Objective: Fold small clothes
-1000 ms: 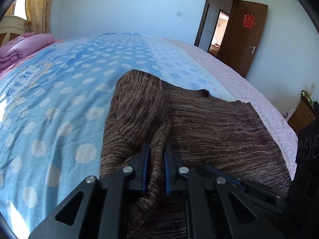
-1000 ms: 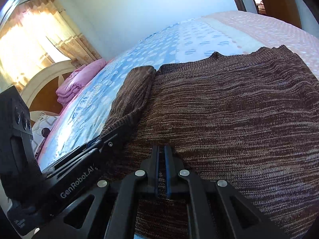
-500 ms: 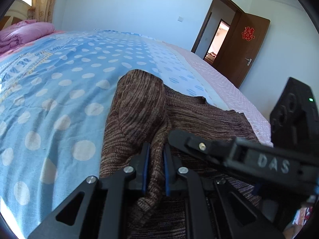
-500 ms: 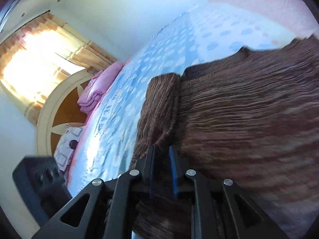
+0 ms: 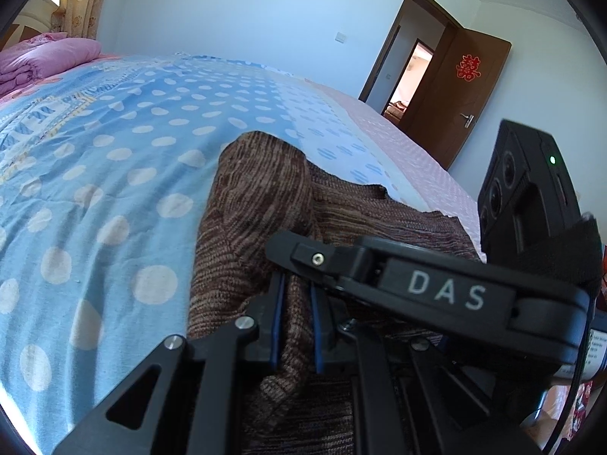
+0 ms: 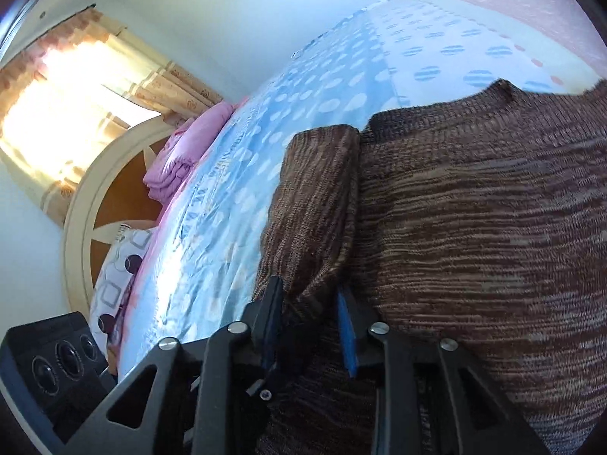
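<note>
We judged the folded sleeve could spring back if our left gripper [image 5: 296, 326] slipped before the right gripper [image 6: 309, 326] took over. The brown striped knit sweater [image 6: 474, 227] lay at the near edge of the blue polka-dot bed [image 5: 95, 189]. Left fingers pinched the sleeve tight; right fingers were opening, straddling it.

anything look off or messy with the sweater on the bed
No damage shows. The sweater lies flat on the bed, but its sleeve is bunched into a raised ridge, pinched in the left gripper. The right gripper, jaws opening, straddles the same sleeve.
</note>
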